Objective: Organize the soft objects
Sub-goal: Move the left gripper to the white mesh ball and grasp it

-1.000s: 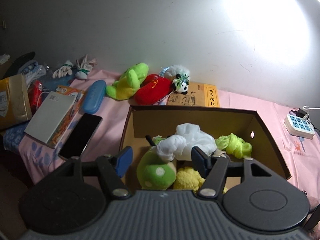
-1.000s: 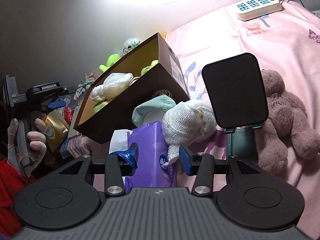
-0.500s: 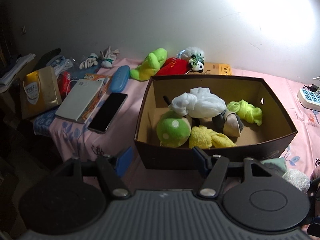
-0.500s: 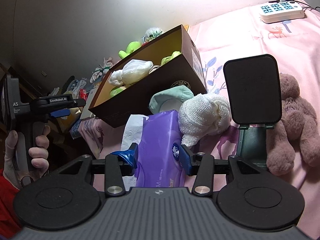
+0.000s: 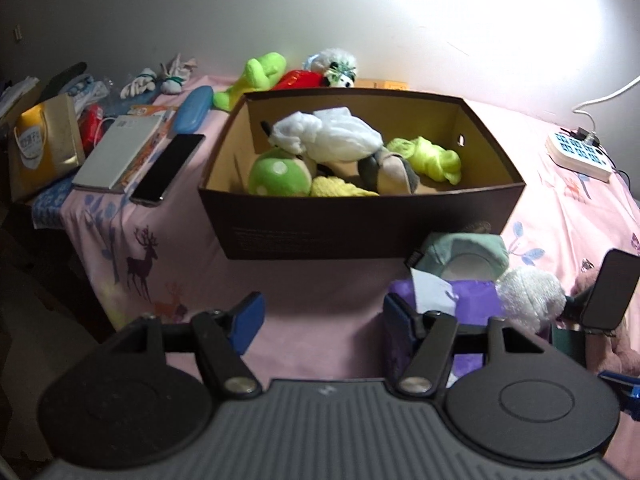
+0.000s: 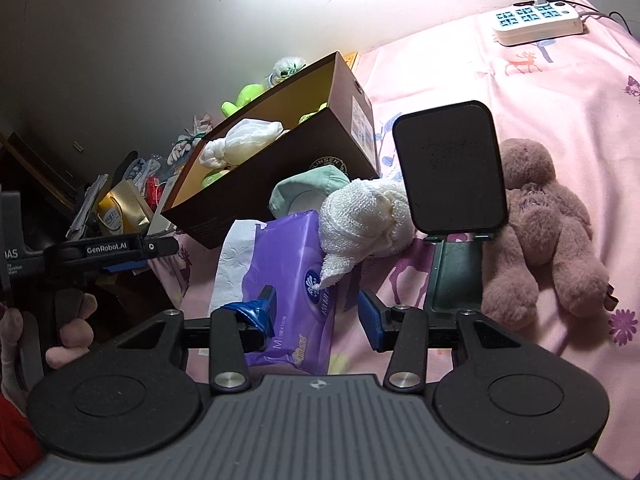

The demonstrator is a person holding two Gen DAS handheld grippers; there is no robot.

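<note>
Two tools are in my hands, and both are empty. My left tool (image 5: 322,316) stands wide, its blue pads over bare pink cloth (image 5: 320,292) on the desk, nothing between them. My right tool (image 6: 316,314) stands narrower but clear of everything; the purple tissue pack (image 6: 288,276) lies under its gap, untouched by the pads as far as I can see.

Just past the right tool, a white knitted bundle (image 6: 366,220) rests on the far end of the tissue pack, touching a black phone stand (image 6: 450,172) beside it. A mint-green soft toy (image 6: 308,190) sits behind the bundle, against the brown cardboard box (image 5: 360,224). A mauve plush bear (image 6: 540,224) lies on its back right of the stand.

Inside the box lie a white cloth (image 5: 332,134), a green spotted mushroom plush (image 5: 278,178), a yellow plush (image 5: 340,188) and a neon-yellow rag (image 5: 430,156). Behind the box, by the wall, sit a lime-green plush (image 5: 256,76), a red one (image 5: 302,79) and a small panda (image 5: 340,74). Left of the box lies a phone (image 5: 168,168).
</note>
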